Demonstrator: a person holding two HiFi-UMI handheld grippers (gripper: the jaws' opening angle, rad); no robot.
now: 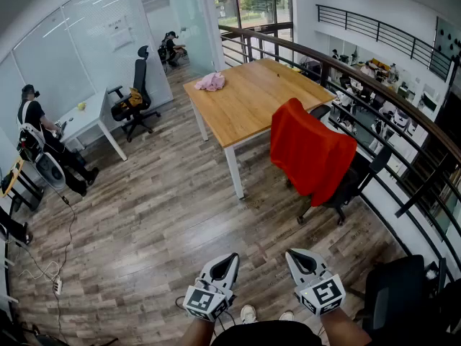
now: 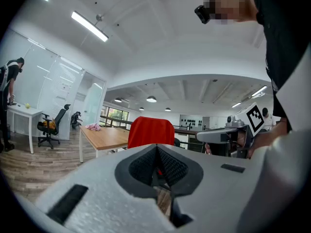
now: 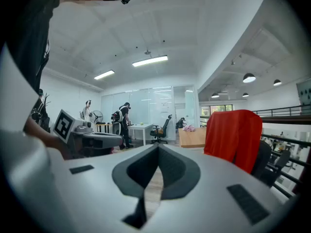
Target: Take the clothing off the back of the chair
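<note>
A red garment (image 1: 311, 152) hangs over the back of a black office chair (image 1: 354, 181) that stands beside the wooden table (image 1: 252, 96). It also shows ahead as the red garment (image 2: 150, 131) in the left gripper view, and off to the right as the red garment (image 3: 234, 135) in the right gripper view. My left gripper (image 1: 227, 261) and right gripper (image 1: 297, 257) are held low in front of me, well short of the chair. Both are shut with nothing between the jaws.
A pink cloth (image 1: 211, 82) lies on the table's far corner. A railing (image 1: 403, 117) curves along the right side. A white desk (image 1: 90, 117) and a second black chair (image 1: 135, 99) stand at the left, with a person (image 1: 43, 146) near them. Cables (image 1: 50, 269) trail on the floor.
</note>
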